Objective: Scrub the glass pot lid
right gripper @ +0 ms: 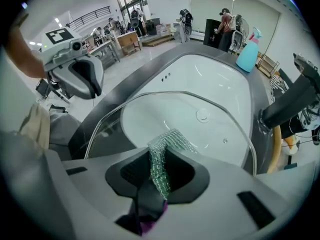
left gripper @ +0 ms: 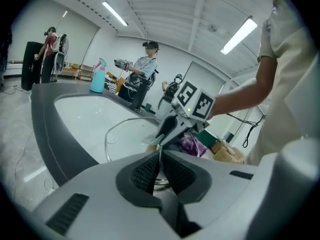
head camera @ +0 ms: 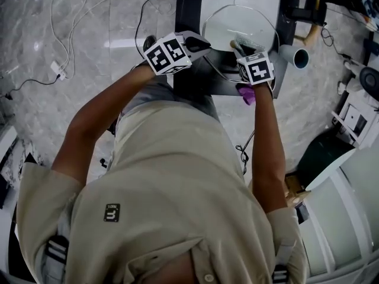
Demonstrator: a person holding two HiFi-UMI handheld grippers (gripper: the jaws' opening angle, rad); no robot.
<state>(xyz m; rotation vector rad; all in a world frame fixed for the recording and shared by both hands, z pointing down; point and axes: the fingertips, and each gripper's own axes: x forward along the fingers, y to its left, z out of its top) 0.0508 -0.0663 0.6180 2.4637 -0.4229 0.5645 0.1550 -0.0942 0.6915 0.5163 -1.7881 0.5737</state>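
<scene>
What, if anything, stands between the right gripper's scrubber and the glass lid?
Nothing visible does. The right gripper holds the mesh scrubber with the glass lid directly ahead; the left gripper clamps the lid's rim.

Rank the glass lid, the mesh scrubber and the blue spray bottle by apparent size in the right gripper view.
1. glass lid, clearly largest.
2. mesh scrubber, though it is inflated by sitting right at the camera.
3. blue spray bottle, smallest, but farthest away.
</scene>
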